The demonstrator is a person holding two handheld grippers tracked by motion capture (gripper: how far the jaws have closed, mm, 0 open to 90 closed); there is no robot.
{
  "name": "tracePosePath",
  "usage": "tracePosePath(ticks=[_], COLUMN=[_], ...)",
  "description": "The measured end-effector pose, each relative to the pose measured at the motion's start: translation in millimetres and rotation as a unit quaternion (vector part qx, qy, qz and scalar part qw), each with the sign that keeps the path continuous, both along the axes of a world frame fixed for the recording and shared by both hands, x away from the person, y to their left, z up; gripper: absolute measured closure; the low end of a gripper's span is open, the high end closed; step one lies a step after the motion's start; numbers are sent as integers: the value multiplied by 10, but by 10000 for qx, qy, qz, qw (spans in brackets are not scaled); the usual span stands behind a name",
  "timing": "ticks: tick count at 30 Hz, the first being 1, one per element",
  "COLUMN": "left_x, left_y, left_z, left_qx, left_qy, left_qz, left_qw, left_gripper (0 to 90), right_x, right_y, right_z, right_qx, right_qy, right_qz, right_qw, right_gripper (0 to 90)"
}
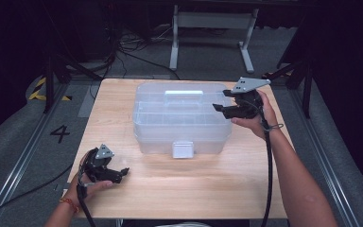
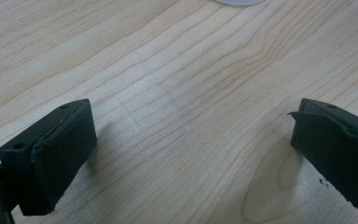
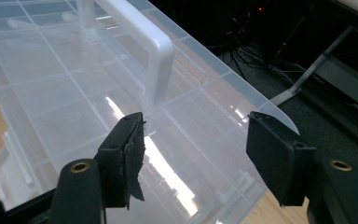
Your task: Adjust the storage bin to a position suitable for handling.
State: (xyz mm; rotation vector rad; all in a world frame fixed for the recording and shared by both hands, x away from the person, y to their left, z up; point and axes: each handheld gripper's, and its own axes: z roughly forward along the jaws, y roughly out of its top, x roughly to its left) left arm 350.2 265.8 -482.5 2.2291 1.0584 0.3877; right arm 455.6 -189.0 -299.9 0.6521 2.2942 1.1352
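Lying across the middle of the wooden surface [image 1: 189, 189], the clear plastic organiser box [image 1: 182, 118] has its long axis running from the left side to the right in the high view, with its latch [image 1: 183, 149] facing the person and its white carry handle [image 1: 183, 93] lined up along that same axis on the lid. The right gripper [image 1: 223, 100] hovers at the box's right end, just above the lid's edge, pointing leftward over it; in the right gripper view its jaws stand roughly half open with the handle [image 3: 140, 42] ahead of them and nothing clamped between, though whether the lower pad grazes the lid is hard to tell. The left gripper [image 1: 122, 172] sits near the front left corner of the surface, well apart from the box, which lies ahead of it and to its right. Its jaws are spread wide over bare wood, holding nothing.
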Motion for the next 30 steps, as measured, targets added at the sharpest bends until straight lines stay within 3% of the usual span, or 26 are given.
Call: tracePosePath(ticks=[15,23,30], left_x=[-1,-1,0], left_y=[1,1,1], left_z=[1,0,1], left_qx=[10,9,10], left_qy=[-1,-5,-3], left_qz=[10,7,9], left_qw=[10000,10000,10000], left_gripper=[5,5,5], right_x=[185,248,265], right_y=[214,302,407], right_z=[-28,15,0], right_qx=[-103,8,-151], right_qy=[19,105,109], right_qz=[-13,32,101], right_qw=[9999,9999,9998], right_gripper=[406,418,433])
